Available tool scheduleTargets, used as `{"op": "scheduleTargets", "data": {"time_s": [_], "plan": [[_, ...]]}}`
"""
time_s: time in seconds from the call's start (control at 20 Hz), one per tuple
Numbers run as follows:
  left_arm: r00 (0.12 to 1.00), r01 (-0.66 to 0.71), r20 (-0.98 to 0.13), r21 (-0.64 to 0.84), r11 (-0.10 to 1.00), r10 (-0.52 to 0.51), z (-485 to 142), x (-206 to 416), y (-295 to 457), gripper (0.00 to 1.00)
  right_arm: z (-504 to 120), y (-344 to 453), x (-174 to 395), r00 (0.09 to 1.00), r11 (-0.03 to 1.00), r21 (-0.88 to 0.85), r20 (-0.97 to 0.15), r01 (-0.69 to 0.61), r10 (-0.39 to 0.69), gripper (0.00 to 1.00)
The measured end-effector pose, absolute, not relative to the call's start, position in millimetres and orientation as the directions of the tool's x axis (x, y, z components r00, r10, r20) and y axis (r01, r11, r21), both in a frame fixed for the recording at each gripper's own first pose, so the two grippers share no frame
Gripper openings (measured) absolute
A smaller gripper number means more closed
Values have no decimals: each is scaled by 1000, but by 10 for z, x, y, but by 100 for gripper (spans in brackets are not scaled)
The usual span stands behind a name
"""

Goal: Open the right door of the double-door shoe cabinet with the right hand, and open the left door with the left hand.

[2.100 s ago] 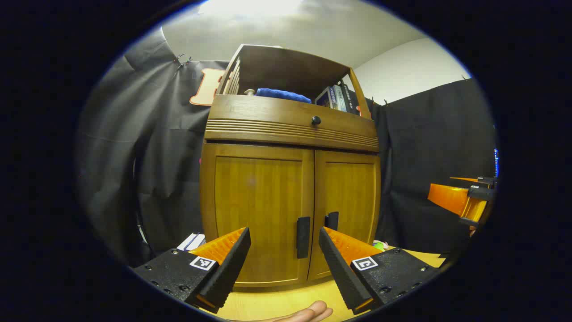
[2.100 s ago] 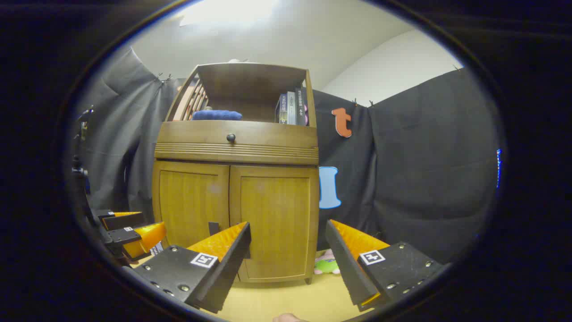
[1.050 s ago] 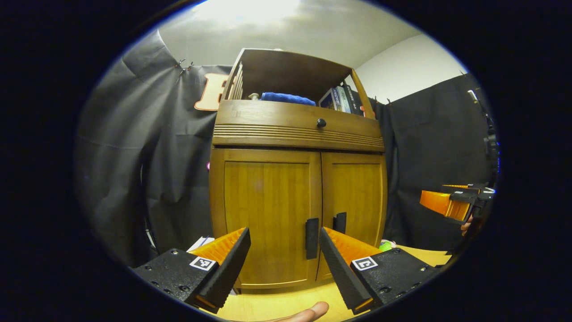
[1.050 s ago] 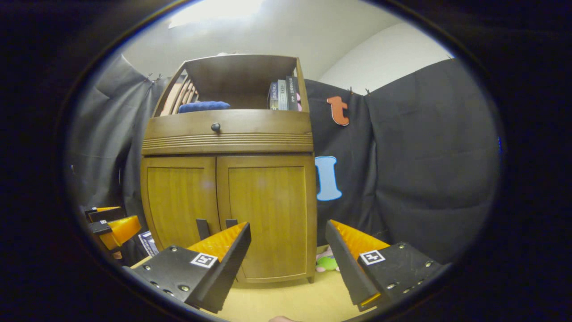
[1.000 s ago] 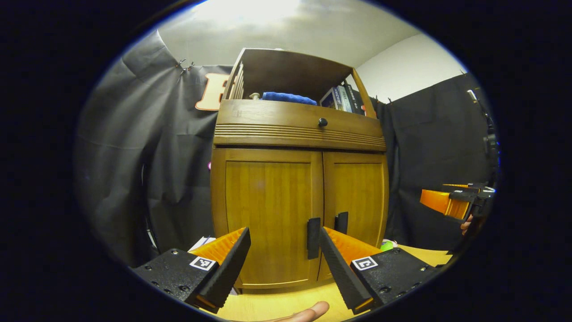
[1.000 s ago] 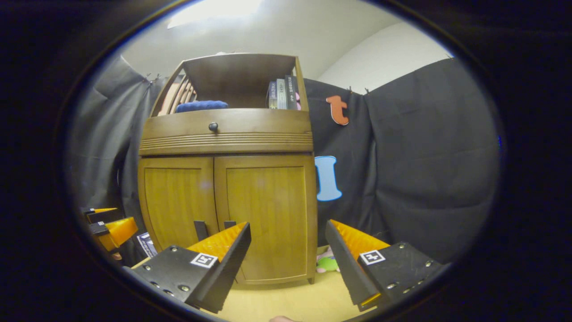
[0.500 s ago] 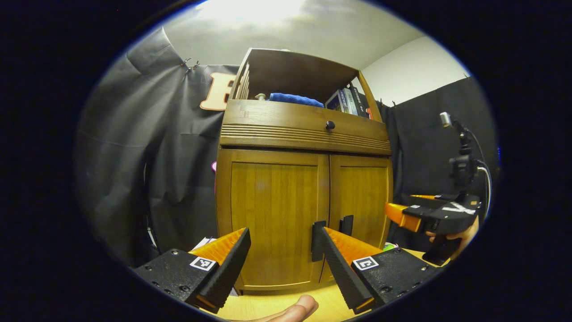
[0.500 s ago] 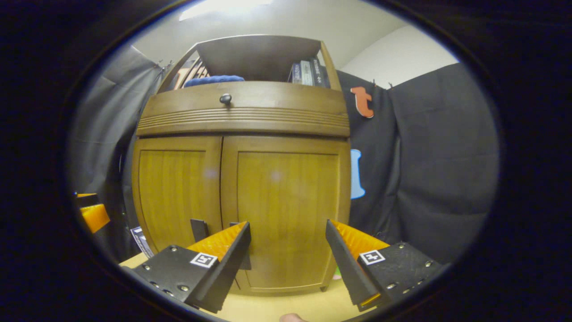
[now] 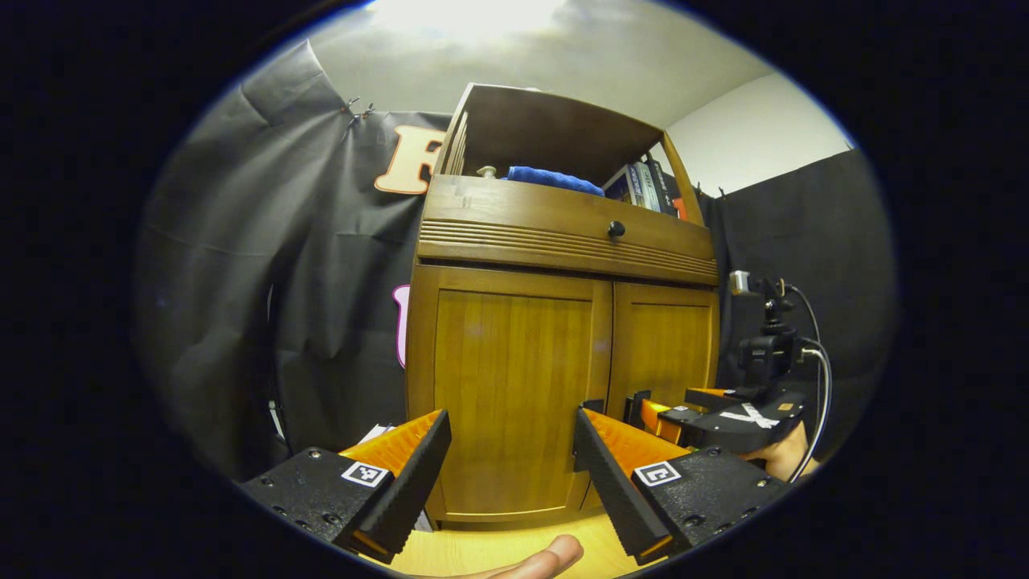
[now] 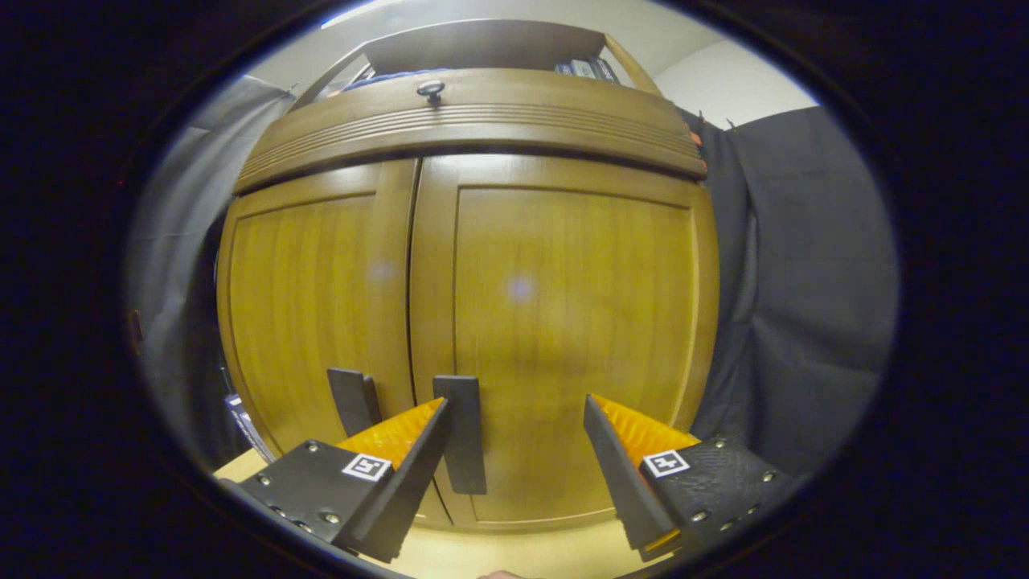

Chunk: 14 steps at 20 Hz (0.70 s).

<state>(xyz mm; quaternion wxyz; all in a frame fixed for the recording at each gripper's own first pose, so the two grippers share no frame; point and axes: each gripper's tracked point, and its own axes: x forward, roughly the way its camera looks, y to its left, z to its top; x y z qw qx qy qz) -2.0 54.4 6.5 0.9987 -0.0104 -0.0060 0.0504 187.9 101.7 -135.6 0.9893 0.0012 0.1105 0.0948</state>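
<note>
shoe cabinet (image 9: 514, 378) stands against the black cloth wall, wood, both doors closed. in the right gripper view the right door (image 10: 563, 322) is up close and the left door (image 10: 305, 314) sits beside it, the seam between them running straight down. right door handle (image 10: 465, 434) is a black upright bar just right of the seam, left door handle (image 10: 350, 400) just left of it. right gripper (image 10: 514, 458) has its jaws spread wide, nothing between them, close in front of the right door; its left finger overlaps the lower part of the right door handle in the picture, cannot tell if it touches. in the left gripper view the left gripper (image 9: 510, 466) is also wide, holding nothing, low in front of the left door (image 9: 506, 386), apart from it. left door handle (image 9: 591, 406) peeks out just above the tip of its right finger. the right gripper (image 9: 707, 414) is seen from the side farther off, near the right door (image 9: 671, 338), with a hand (image 9: 784, 454) under it. a fingertip (image 9: 547, 556) pokes in at the bottom edge. drawer front with a dark knob (image 9: 616, 229) above the doors, open shelf on top with a blue cloth (image 9: 555, 178) and books (image 9: 643, 181). light wood floor (image 9: 482, 551) below.
</note>
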Motion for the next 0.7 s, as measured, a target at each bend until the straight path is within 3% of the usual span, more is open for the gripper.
{"op": "scheduleTargets", "data": {"time_s": [0.25, 0.4, 0.55, 0.6, 0.7], "plan": [[996, -90, 9, -17, 996, 90, 61, -15, 544, 92, -1355, 1187, 1898, 953, 972, 74, -195, -222, 233, 84], [995, -95, 5, -12, 995, 95, 43, -17, 565, 92, -1426, 1265, 1979, 952, 974, 52, -203, -222, 228, 87], [996, -93, 5, -21, 995, 93, 46, -17, 561, 92, -1589, 1329, 2040, 942, 972, 62, -241, -226, 234, 84], [996, -91, 4, -24, 996, 91, 47, -16, 553, 92, -1712, 1471, 2045, 912, 954, 88, -281, -286, 299, 82], [995, -97, 3, -17, 995, 97, 53, -26, 566, 95, -1692, 1429, 2145, 920, 957, 118, -266, -265, 288, 55]]}}
